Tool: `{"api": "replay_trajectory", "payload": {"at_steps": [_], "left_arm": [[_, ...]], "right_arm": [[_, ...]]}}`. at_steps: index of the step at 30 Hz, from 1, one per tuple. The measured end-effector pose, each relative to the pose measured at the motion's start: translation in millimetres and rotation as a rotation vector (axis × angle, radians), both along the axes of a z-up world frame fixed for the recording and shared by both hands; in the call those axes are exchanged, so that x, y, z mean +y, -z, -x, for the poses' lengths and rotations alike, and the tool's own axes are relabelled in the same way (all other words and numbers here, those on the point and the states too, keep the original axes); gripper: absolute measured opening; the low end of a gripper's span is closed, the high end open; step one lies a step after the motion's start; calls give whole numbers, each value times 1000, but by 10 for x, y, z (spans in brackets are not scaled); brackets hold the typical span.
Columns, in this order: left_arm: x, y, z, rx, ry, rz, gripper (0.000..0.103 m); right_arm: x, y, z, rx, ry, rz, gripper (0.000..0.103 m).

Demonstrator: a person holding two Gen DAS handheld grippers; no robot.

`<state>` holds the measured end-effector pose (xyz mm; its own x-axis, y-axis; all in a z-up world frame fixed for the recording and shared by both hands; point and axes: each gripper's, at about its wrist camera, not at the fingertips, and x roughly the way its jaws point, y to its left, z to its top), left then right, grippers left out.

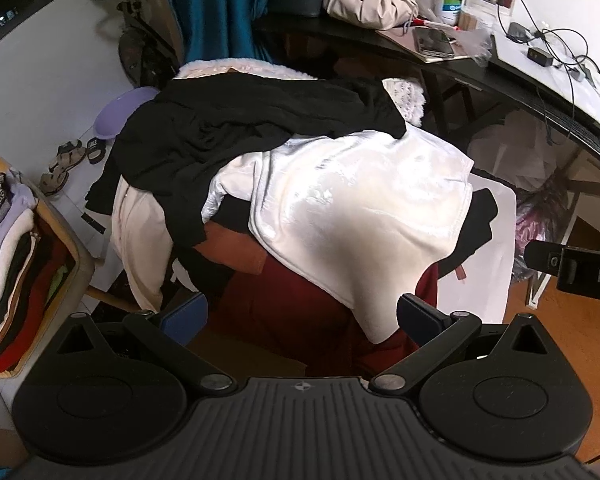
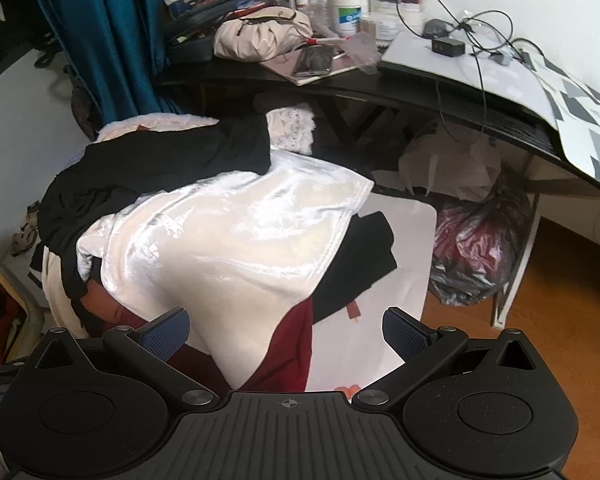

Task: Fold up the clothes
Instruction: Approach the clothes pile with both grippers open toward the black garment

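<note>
Left gripper and right gripper both spread wide, empty, hovering above white velvet garment topping the clothes pile.

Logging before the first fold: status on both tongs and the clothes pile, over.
Left tongs open, empty. Right tongs open, empty. Shiny white garment on top of pile, unfolded, nearest both. Black garment overlaps its far edge; may drag.
</note>
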<state>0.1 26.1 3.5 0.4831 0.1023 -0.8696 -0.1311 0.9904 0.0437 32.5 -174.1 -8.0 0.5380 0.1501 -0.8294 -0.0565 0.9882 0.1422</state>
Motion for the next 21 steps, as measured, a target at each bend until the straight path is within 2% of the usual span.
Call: {"api": "replay_trajectory", "payload": {"at_steps": [21], "left_arm": [[-39,14,-43,11,-41,-7,103]], "right_arm": [[-46,30,-116,2,-26,0,102]]}}
